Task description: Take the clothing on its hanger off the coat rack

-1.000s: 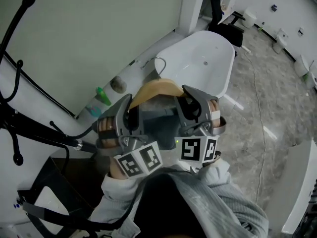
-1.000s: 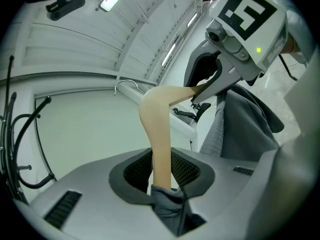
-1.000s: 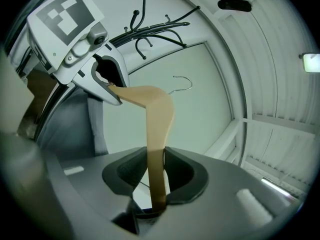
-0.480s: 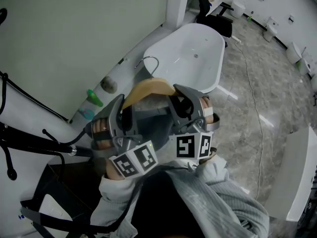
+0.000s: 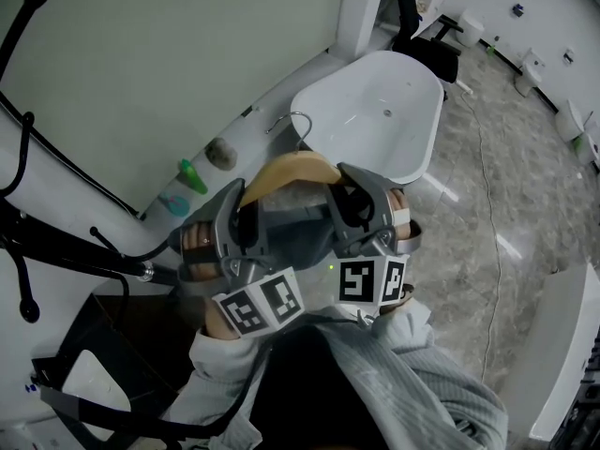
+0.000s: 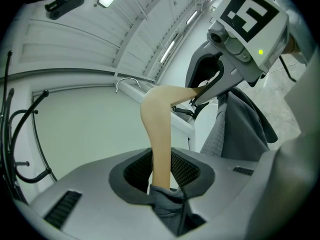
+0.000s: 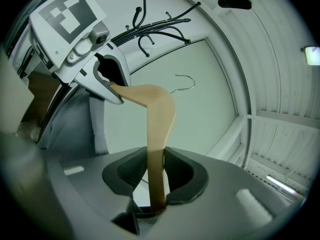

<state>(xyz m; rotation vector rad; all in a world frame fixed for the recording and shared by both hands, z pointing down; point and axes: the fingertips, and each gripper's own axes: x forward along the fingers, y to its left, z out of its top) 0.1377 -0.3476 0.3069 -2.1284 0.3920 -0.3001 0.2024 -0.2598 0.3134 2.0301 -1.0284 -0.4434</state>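
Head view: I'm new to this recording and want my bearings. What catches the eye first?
The tan wooden hanger at the centre, with grey clothing draped beneath it, is gripped at one end by the left claw and at the other by the right claw. Beyond it stands a white bathtub. A black coat rack branches along the left edge, the hanger's hook clear of it.

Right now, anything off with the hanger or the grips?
Nothing serious: left gripper and right gripper each clamp the wooden hanger; its hook is clear of the coat rack. One oddity: grey clothing bunched at the left jaws' base.
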